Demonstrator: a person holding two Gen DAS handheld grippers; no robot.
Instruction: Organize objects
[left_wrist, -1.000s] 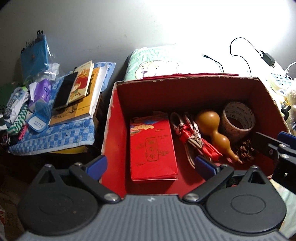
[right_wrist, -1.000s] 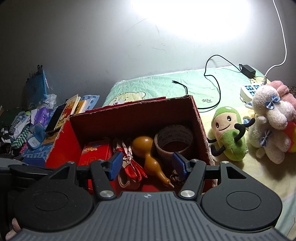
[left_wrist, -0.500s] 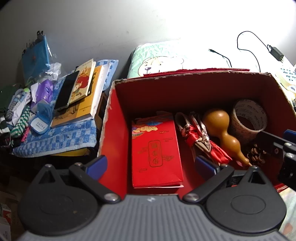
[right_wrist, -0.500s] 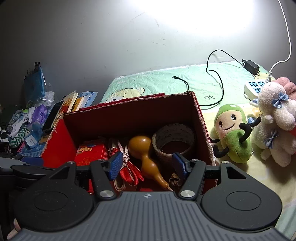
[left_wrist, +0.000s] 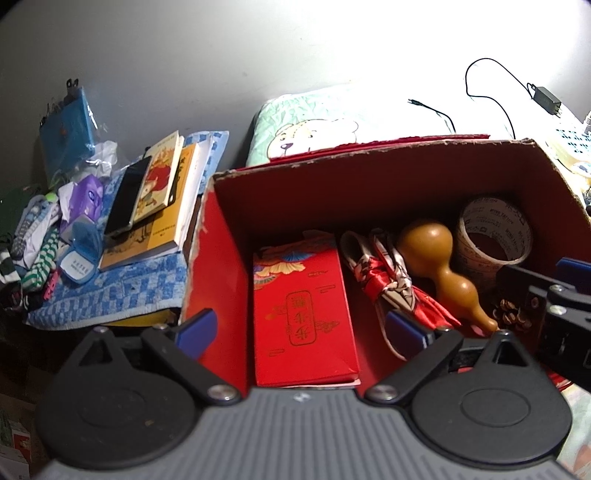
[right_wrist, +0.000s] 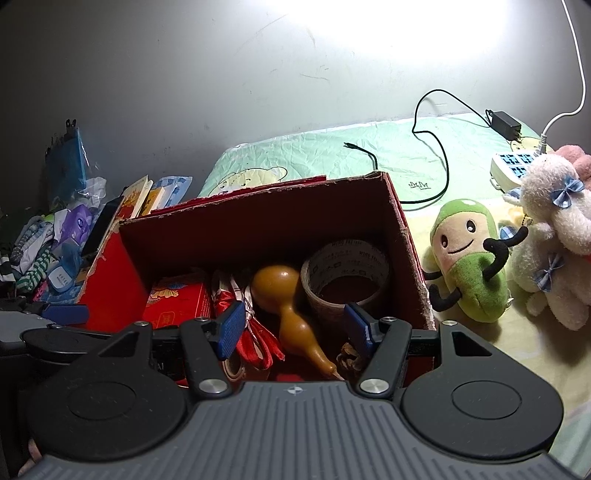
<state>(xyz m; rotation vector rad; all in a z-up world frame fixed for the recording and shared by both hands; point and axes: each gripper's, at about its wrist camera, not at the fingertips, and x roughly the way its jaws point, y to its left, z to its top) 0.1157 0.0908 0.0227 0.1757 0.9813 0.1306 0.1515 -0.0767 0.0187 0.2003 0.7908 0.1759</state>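
From the left wrist, the left gripper (left_wrist: 301, 328) is spread wide and empty over the near edge of the red box (left_wrist: 218, 266). Inside lie a red packet (left_wrist: 303, 314), a folded cloth (left_wrist: 391, 280), a gourd (left_wrist: 439, 254) and a tape roll (left_wrist: 495, 236).

From the right wrist, the right gripper (right_wrist: 293, 330) also stands apart, holding nothing, above the gourd (right_wrist: 284, 295). A green plush (right_wrist: 469, 258) sits just right of the box (right_wrist: 406, 243).

The left gripper (left_wrist: 301, 330) hangs with its blue-padded fingers (left_wrist: 195, 326) spread wide and nothing between them. Just beside it, the right gripper (right_wrist: 295, 328) is parted too, also empty.
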